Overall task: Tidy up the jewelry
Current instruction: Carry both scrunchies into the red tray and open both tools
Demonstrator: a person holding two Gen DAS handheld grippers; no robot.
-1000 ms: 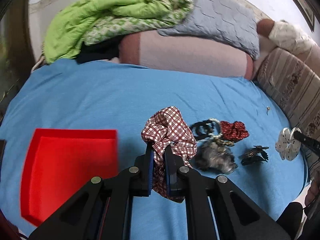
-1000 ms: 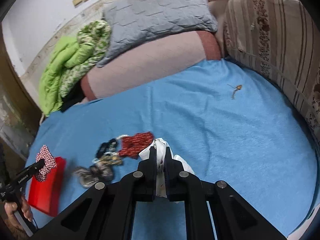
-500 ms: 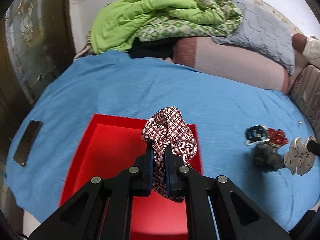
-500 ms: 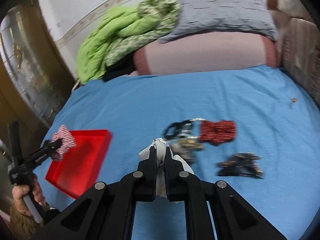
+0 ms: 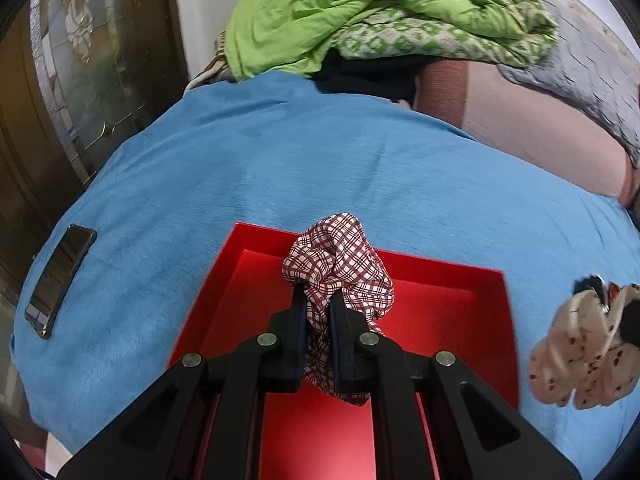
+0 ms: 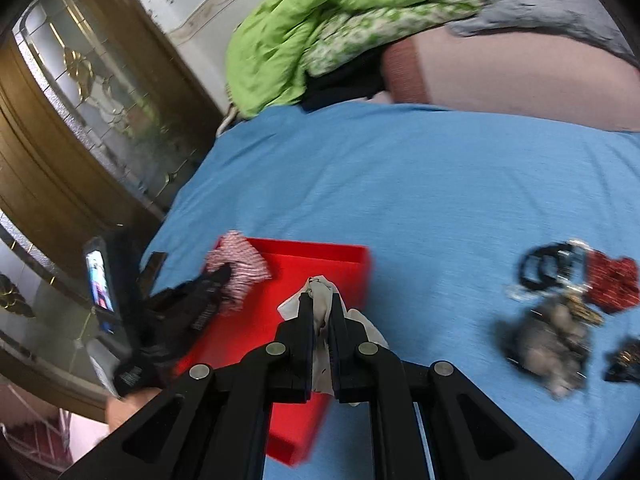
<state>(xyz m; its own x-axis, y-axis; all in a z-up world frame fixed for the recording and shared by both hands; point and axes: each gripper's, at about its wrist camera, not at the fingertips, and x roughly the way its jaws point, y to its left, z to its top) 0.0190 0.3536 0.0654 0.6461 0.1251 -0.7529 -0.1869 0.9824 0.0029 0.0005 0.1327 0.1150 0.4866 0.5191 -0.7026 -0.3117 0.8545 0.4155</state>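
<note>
Fingers (image 5: 298,308) of the left gripper (image 5: 319,312): pinching a red-and-white checked fabric scrunchie (image 5: 340,268), held above the shallow red plastic tray (image 5: 460,312), seemingly for release. Right gripper (image 6: 320,312): fingers clamped on a cream fabric scrunchie (image 6: 320,292) at the tray's edge. Remaining accessories (image 6: 560,300): heaped on the blue bedsheet (image 6: 400,184), well apart. Black phone (image 5: 60,280): lying left.

green quilt (image 5: 360,12) on bolster (image 5: 532,120) | phone (image 5: 60,280) on blue sheet (image 5: 280,160) | glass door (image 6: 92,92)
</note>
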